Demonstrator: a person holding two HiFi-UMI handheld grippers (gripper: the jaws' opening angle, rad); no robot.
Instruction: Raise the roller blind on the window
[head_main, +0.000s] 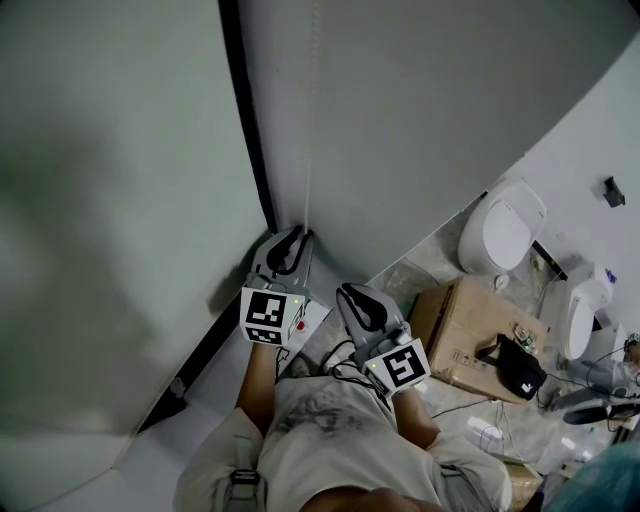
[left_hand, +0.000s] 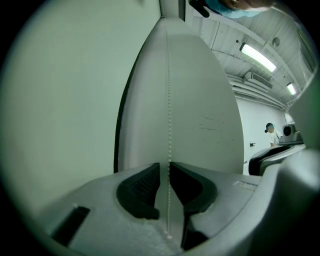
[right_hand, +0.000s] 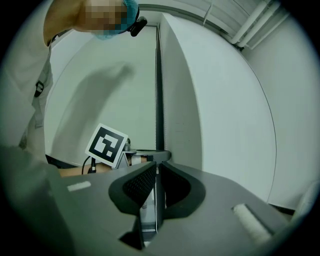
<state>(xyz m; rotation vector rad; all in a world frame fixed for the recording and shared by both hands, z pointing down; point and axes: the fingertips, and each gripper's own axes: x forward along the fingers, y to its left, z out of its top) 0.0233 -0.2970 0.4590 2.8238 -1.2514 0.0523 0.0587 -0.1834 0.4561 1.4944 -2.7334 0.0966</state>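
The right tool (right_hand: 156, 169) is closed narrowly on the bead chain (left_hand: 169, 100); just above, the left tool (left_hand: 165, 167) is clamped on the same chain, beside the roller blind (head_main: 110, 180).

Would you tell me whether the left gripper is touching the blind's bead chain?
Touching. The left gripper view shows the bead chain running between the jaws of the left gripper, which are closed onto it.

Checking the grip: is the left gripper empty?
No, the bead chain runs between the left gripper's jaws, which are closed around it.
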